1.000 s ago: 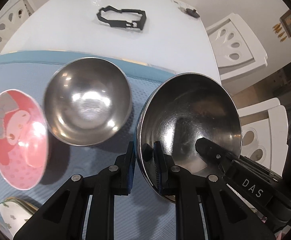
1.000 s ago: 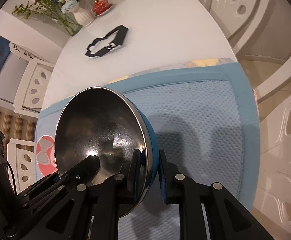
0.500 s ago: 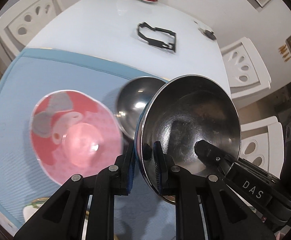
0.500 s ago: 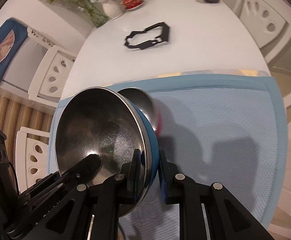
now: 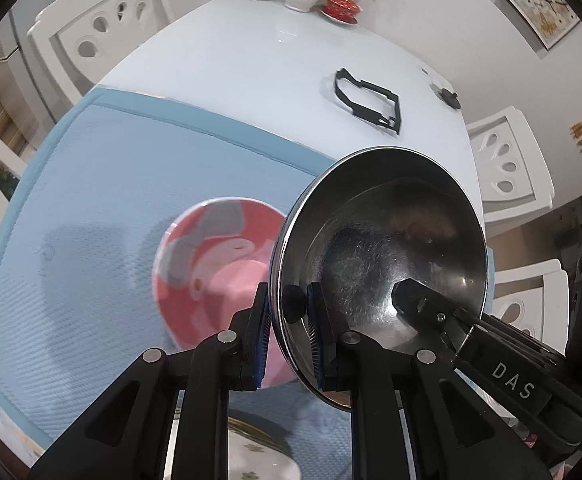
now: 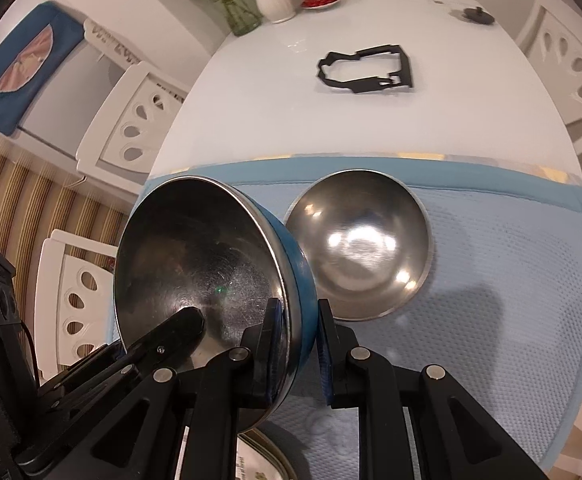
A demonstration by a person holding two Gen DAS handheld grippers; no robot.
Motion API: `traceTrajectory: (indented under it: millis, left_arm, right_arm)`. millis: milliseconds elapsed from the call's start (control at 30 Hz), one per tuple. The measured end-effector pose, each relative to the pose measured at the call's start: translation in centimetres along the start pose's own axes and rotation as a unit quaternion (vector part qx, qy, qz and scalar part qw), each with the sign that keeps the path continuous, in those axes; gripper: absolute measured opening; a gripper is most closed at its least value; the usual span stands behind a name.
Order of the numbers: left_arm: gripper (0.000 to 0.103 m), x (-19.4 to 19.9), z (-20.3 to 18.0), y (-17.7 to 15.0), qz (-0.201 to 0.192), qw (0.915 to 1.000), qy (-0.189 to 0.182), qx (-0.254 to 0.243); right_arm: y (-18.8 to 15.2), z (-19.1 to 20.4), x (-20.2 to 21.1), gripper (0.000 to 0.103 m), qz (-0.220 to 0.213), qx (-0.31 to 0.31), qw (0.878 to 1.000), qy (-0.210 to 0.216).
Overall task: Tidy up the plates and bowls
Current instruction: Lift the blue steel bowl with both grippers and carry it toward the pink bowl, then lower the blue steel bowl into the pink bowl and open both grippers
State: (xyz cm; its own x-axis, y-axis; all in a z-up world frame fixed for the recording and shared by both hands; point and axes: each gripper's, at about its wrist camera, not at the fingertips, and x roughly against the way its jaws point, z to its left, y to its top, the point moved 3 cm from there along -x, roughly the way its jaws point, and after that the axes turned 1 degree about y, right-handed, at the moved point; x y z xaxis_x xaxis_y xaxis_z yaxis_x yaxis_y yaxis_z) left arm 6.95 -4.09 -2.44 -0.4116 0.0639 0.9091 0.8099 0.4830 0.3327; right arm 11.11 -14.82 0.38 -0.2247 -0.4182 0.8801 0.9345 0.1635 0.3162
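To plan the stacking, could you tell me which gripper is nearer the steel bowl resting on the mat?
Right. The right gripper clamps the rim of the held bowl, just beside the steel bowl; the left gripper grips the opposite rim, the held bowl in between.

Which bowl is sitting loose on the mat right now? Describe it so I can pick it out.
On the blue mat, right of the held blue-backed bowl, sits the small steel bowl. Unlike its neighbour, it rests upright, all bare metal, with no tongs on its rim.
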Motion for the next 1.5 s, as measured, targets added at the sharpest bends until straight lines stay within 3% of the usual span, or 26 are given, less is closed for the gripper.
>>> traceTrajectory:
  millis: [533,900,1500]
  left_arm:
    - [0.014,-0.2,5.0,1.6,0.006,0.9999,0.004,0.015]
    - [0.014,-2.4,5.5,1.0,0.033,0.9994,0.000,-0.014]
    - [0.016,-4.3,4.8,0.0,0.058,0.9965,0.022,-0.057]
  right_arm:
    - [0.5,5.0,-3.3,0.016,0.028,0.019,0.999,0.001]
    - [-0.5,4.2,-5.3,0.016,0.058,0.003,0.998,-0.017]
    - [-2.0,2.9,-6.7,0.017,0.084,-0.027,0.996,-0.016]
